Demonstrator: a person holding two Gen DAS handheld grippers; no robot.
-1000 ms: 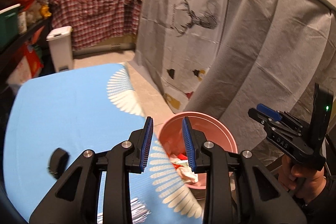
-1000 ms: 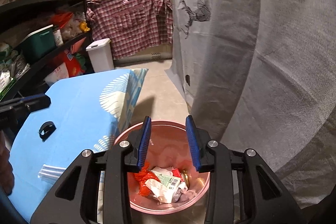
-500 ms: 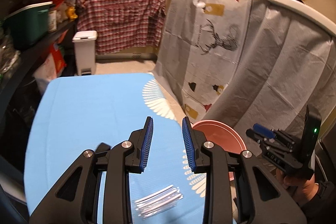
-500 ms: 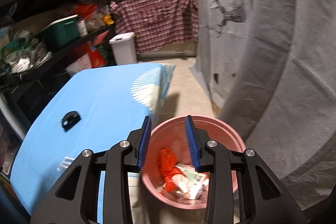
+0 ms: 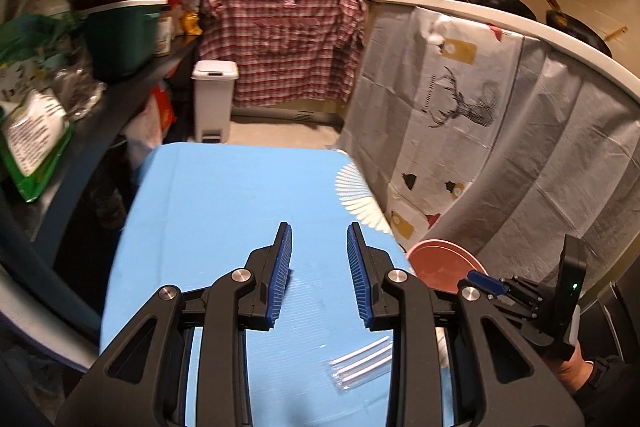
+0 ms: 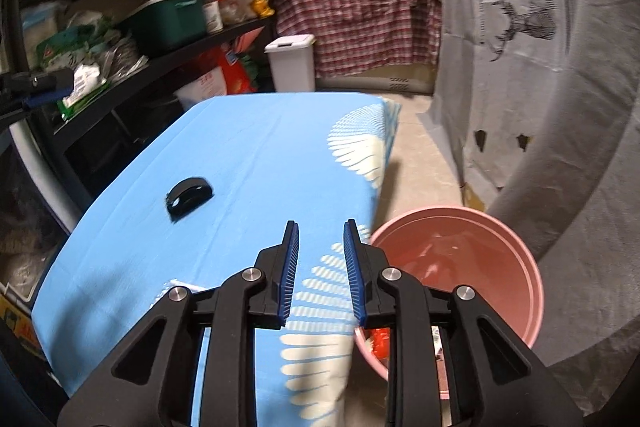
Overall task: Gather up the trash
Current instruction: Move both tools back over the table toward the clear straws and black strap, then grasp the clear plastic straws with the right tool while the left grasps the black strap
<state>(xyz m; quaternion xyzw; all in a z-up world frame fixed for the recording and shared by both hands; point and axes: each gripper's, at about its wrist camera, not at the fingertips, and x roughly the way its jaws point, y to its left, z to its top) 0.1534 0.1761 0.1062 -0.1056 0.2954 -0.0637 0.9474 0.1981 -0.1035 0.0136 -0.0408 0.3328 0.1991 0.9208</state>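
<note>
Grippers are both swinging back off the pink bucket and over the blue tablecloth compared with a second ago, so you're done with the last drop and lining up the next pickup. Your right gripper has just been closing a bit, and nothing is sitting between its pads, they're just parted over the white fan print at the cloth's bucket-side edge. Your left gripper is holding its jaws apart and empty too.

What's left on the cloth: a clear plastic wrapper is lying just below and right of your left fingers, near the front edge on the bucket side, not between the pads yet. A small black cap-like piece is sitting farther out toward the shelf-side edge, well left of your right fingers. I'm guessing the wrapper is going next, since you're practically hovering over it.
</note>
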